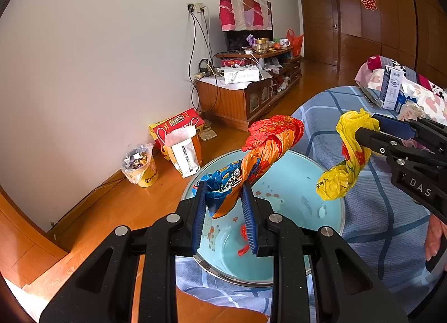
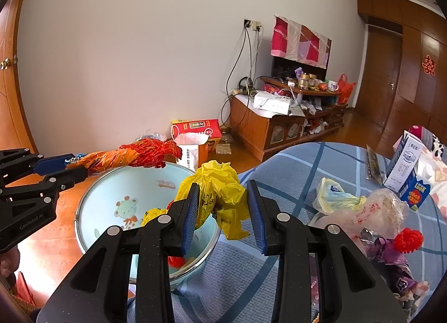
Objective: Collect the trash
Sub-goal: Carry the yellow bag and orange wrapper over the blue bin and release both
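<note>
My left gripper (image 1: 225, 205) is shut on a twisted orange, red and blue plastic wrapper (image 1: 268, 141), which sticks up and away over a light blue basin (image 1: 296, 180) with cartoon prints. My right gripper (image 2: 223, 208) is shut on a crumpled yellow plastic bag (image 2: 220, 183), held in the air above the basin's (image 2: 131, 183) near rim. In the left wrist view the yellow bag (image 1: 349, 161) hangs from the right gripper (image 1: 368, 133). The left gripper (image 2: 60, 170) with the orange wrapper (image 2: 131, 157) shows at the left of the right wrist view. Red scraps (image 1: 244, 239) lie in the basin.
The basin sits on the edge of a bed with a blue checked sheet (image 2: 293, 166). A clear plastic bag (image 2: 380, 211), a red pompom (image 2: 408, 240) and a milk carton (image 2: 405, 166) lie on it. A lined yellow bin (image 1: 139, 166) and a red box (image 1: 178, 124) stand on the wooden floor.
</note>
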The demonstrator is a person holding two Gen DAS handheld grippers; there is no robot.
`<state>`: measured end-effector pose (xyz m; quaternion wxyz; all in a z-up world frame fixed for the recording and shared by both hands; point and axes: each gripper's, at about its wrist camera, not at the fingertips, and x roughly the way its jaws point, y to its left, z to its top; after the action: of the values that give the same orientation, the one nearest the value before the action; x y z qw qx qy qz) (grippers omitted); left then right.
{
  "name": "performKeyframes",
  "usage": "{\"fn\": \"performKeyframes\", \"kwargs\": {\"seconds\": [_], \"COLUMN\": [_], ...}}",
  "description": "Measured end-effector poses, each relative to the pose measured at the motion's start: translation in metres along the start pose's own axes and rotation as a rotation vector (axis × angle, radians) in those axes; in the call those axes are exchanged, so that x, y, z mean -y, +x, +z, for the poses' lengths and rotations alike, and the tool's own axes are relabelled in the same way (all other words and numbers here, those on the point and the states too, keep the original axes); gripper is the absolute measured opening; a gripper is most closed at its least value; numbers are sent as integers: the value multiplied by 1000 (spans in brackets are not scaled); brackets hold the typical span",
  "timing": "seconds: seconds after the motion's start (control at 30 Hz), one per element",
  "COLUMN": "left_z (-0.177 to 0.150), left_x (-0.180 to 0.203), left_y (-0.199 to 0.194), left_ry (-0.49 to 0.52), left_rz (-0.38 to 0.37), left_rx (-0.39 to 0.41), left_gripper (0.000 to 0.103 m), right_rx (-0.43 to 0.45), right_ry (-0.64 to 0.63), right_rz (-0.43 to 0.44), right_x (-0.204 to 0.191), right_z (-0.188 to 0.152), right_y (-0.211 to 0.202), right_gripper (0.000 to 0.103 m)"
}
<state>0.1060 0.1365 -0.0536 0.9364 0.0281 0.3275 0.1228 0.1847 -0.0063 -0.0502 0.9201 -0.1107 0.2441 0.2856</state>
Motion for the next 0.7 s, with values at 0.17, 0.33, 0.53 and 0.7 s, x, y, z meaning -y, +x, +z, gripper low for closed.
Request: {"fn": "performKeyframes", "kwargs": {"seconds": [0.17,0.33,0.53,0.7], "left_z": [2,2,2,0], "left_x": [0,0,-1,3], "left_y": [3,3,2,4], "left_ry": [-4,-4,-18,-14], "left_rz": [1,0,12,8], "left_rx": [-2,-2,7,-2], "left_gripper": [25,26,50,56], "right_rx": [-2,-2,-13,-29], "right_ry": [-2,-4,-27,-25], "right_rz": [0,3,28,25], "right_x": [0,-1,-7,-5], "right_z": [1,0,1,-2], "right_y": [0,1,4,8], "right_gripper": [35,35,58,64]}}
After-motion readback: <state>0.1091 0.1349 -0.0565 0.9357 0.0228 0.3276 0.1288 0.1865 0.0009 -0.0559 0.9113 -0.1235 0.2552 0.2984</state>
